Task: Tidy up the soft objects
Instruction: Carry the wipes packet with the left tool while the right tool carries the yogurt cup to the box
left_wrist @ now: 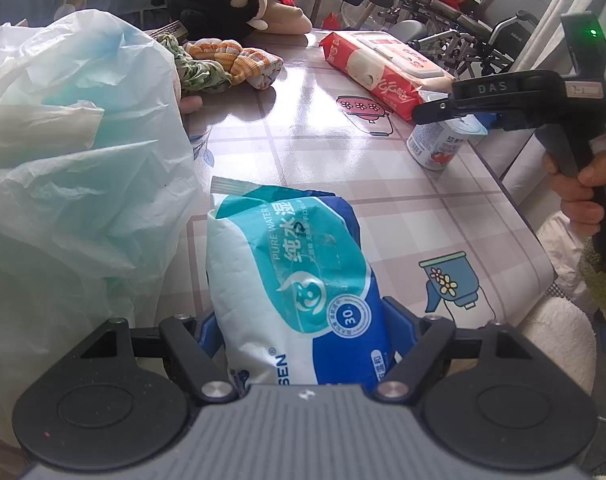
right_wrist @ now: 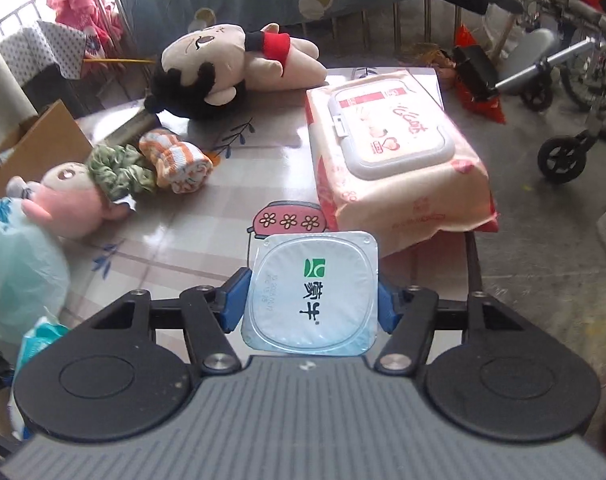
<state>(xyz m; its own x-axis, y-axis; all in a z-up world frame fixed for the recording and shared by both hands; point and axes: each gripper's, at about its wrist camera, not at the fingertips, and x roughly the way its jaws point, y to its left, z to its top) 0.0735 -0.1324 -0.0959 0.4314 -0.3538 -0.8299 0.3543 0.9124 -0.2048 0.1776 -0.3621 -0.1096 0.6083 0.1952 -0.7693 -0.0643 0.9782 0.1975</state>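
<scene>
— Checking the left gripper (left_wrist: pixel 305 338) first: what has it got?

— A blue and white pack of wet wipes (left_wrist: pixel 293 276). Both blue pads are pressed against the pack's near end, one on each side, so the tongs are clamped on it. The pack's far end points out over the checked table (left_wrist: pixel 323 168), just beside a big pale plastic bag (left_wrist: pixel 71 152) on its left.

— And the right gripper (right_wrist: pixel 311 298)?

— Closed on a yogurt cup (right_wrist: pixel 312 292), a blue finger against each side of it, foil lid facing the camera. From the left view the cup (left_wrist: pixel 443 142) sits near the table's right edge, under that gripper's (left_wrist: pixel 443 110) nose.

— Further out?

— A pink pack of wipes (right_wrist: pixel 395 156) with a hard lid lies just beyond the cup. Across the table, a rolled orange-striped cloth (right_wrist: pixel 179 164) touches a green scrunchie (right_wrist: pixel 119 172), which touches a small pink doll (right_wrist: pixel 69 200). A large black-haired plush doll (right_wrist: pixel 231 68) lies at the far edge. A wheelchair (right_wrist: pixel 575 80) stands on the floor to the right.
</scene>
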